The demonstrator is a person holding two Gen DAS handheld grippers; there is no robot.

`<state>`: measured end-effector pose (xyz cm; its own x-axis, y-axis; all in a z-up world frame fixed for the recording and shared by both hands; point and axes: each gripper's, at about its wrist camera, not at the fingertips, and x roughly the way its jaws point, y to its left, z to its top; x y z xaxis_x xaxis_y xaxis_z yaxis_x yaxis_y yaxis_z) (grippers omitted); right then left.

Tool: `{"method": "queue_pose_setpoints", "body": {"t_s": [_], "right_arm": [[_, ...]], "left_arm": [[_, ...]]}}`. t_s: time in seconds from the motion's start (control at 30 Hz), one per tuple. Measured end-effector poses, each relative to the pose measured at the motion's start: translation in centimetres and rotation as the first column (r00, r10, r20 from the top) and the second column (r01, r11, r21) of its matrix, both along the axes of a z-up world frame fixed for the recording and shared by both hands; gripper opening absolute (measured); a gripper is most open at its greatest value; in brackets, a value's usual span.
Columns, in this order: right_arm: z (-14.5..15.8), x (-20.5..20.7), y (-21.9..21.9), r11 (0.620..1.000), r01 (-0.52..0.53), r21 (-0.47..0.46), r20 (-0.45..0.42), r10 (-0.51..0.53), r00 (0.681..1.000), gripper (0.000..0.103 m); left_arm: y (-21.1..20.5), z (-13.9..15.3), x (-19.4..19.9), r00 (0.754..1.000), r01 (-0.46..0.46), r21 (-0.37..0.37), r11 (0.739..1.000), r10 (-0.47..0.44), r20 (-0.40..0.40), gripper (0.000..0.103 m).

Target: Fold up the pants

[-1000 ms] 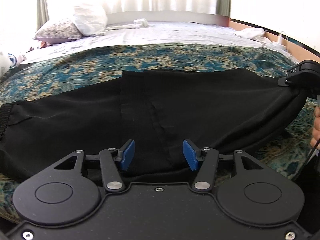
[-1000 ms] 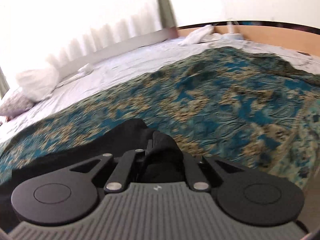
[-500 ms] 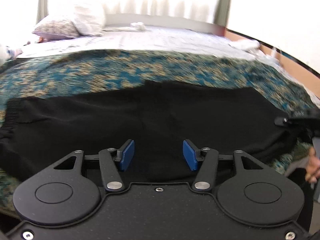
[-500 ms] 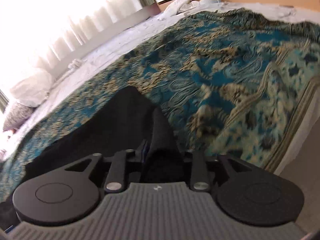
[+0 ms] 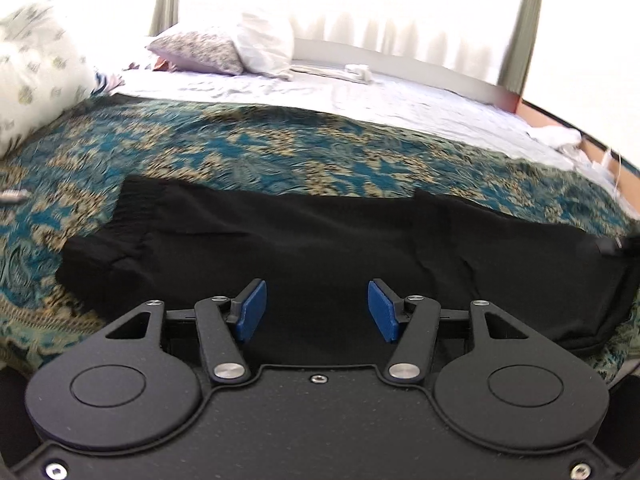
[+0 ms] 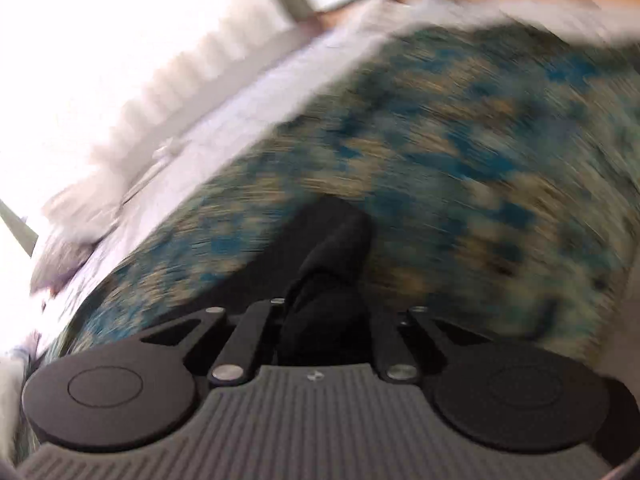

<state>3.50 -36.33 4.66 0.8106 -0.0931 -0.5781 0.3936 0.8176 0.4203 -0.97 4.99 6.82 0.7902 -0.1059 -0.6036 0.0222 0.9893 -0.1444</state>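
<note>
Black pants [image 5: 320,240] lie stretched left to right across a teal and gold bedspread [image 5: 280,152]. Their ribbed waistband [image 5: 136,208] is at the left end. My left gripper [image 5: 316,310] hovers over the near edge of the pants, open, its blue pads [image 5: 250,310] well apart with only flat cloth beneath. In the blurred right wrist view, a bunched end of the pants [image 6: 332,256] runs up between the fingers of my right gripper [image 6: 324,312], whose jaws are closing tight on it. The pads themselves are hidden by cloth.
White sheets [image 5: 360,92], a patterned pillow [image 5: 196,50] and a white pillow [image 5: 268,42] lie at the back below a curtained window. A large pale cushion [image 5: 36,76] sits at the left. A small grey object [image 5: 12,196] lies on the bedspread at the far left.
The left gripper has moved left along the pants, so the waistband end is now fully in view. The right wrist view has rolled and blurred, with cloth still bunched between its fingers.
</note>
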Motion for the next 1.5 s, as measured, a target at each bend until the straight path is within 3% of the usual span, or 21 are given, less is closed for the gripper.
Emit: {"method": "queue_pose_setpoints", "body": {"t_s": [0.07, 0.1, 0.17, 0.2, 0.23, 0.27, 0.3, 0.33, 0.43, 0.53, 0.63, 0.73, 0.87, 1.0, 1.07, 1.2, 1.33, 1.43, 1.5], "right_arm": [[2.3, 2.7, 5.5, 0.984, -0.154, -0.088, -0.004, 0.154, 0.988, 0.008], [3.3, 4.2, 9.2, 0.957, -0.259, -0.134, -0.019, 0.259, 0.966, 0.008], [4.2, 5.9, 17.1, 0.85, -0.482, -0.215, -0.058, 0.481, 0.875, 0.009], [4.2, 6.4, 20.7, 0.773, -0.59, -0.232, -0.085, 0.589, 0.804, 0.011], [3.8, 6.6, 23.6, 0.701, -0.678, -0.222, -0.101, 0.675, 0.731, 0.026], [3.3, 6.7, 25.7, 0.653, -0.731, -0.199, -0.11, 0.726, 0.678, 0.037], [2.9, 6.7, 27.0, 0.626, -0.76, -0.174, -0.116, 0.754, 0.647, 0.039], [2.4, 6.9, 27.4, 0.621, -0.768, -0.156, -0.119, 0.76, 0.639, 0.049], [1.9, 6.7, 26.1, 0.653, -0.747, -0.128, -0.093, 0.742, 0.664, 0.064], [2.3, 6.0, 23.3, 0.655, -0.75, -0.091, -0.057, 0.749, 0.66, 0.071], [2.2, 4.1, 20.9, 0.709, -0.689, -0.147, -0.062, 0.689, 0.722, 0.076], [1.4, 2.3, 18.9, 0.754, -0.606, -0.253, -0.1, 0.603, 0.791, 0.076], [0.0, -0.2, 17.4, 0.766, -0.539, -0.35, -0.13, 0.53, 0.838, 0.076], [-1.8, -1.7, 16.8, 0.747, -0.512, -0.424, -0.175, 0.487, 0.856, 0.076], [-2.4, -2.2, 16.9, 0.734, -0.504, -0.455, -0.191, 0.472, 0.86, 0.076], [-3.5, -3.0, 16.6, 0.727, -0.501, -0.469, -0.191, 0.471, 0.861, 0.076], [-3.8, -2.9, 16.4, 0.742, -0.49, -0.458, -0.176, 0.465, 0.868, 0.076], [-3.7, -2.9, 16.4, 0.747, -0.476, -0.465, -0.161, 0.457, 0.875, 0.076], [-3.8, -2.9, 16.5, 0.744, -0.472, -0.473, -0.16, 0.455, 0.876, 0.076]], "left_arm": [[1.4, -0.1, -0.5, 1.0, -0.014, -0.026, 1.0, 0.014, 0.005, 0.055], [2.1, 0.0, -0.9, 1.0, -0.026, -0.038, 0.999, 0.027, 0.011, 0.055], [3.7, 0.0, -1.5, 0.999, -0.05, -0.058, 0.997, 0.051, 0.016, 0.055], [4.3, 0.0, -1.8, 0.998, -0.063, -0.065, 0.996, 0.064, 0.015, 0.056], [4.9, 0.0, -2.0, 0.997, -0.074, -0.071, 0.995, 0.075, 0.012, 0.056], [5.6, -0.1, -2.1, 0.997, -0.081, -0.077, 0.994, 0.082, 0.008, 0.056], [6.1, -0.1, -2.4, 0.996, -0.085, -0.085, 0.993, 0.086, 0.004, 0.056], [6.6, -0.2, -2.6, 0.996, -0.086, -0.095, 0.992, 0.087, -0.001, 0.056], [7.7, -0.4, -3.1, 0.997, -0.078, -0.126, 0.989, 0.078, -0.004, 0.057], [8.2, -0.4, -3.2, 0.998, -0.068, -0.153, 0.986, 0.069, 0.003, 0.058], [8.3, 0.0, -2.7, 0.999, -0.041, -0.226, 0.973, 0.046, 0.017, 0.061], [7.8, 0.6, -2.1, 0.999, -0.005, -0.27, 0.963, 0.018, 0.045, 0.071], [5.3, 1.4, -0.9, 0.995, 0.035, -0.202, 0.979, -0.015, 0.1, 0.089], [2.5, 0.5, 1.3, 0.999, -0.008, -0.085, 0.996, 0.011, 0.043, 0.092], [2.3, 0.0, 1.4, 0.999, -0.037, -0.069, 0.997, 0.039, 0.027, 0.092], [4.2, -0.7, 0.7, 0.994, -0.102, -0.154, 0.983, 0.108, 0.031, 0.094], [7.0, -1.5, 1.6, 0.986, -0.165, -0.277, 0.947, 0.167, -0.017, 0.094], [8.0, -2.1, 2.7, 0.987, -0.162, -0.346, 0.924, 0.153, -0.052, 0.083], [7.7, -2.6, 3.8, 0.988, -0.154, -0.352, 0.923, 0.131, -0.087, 0.042]]}}
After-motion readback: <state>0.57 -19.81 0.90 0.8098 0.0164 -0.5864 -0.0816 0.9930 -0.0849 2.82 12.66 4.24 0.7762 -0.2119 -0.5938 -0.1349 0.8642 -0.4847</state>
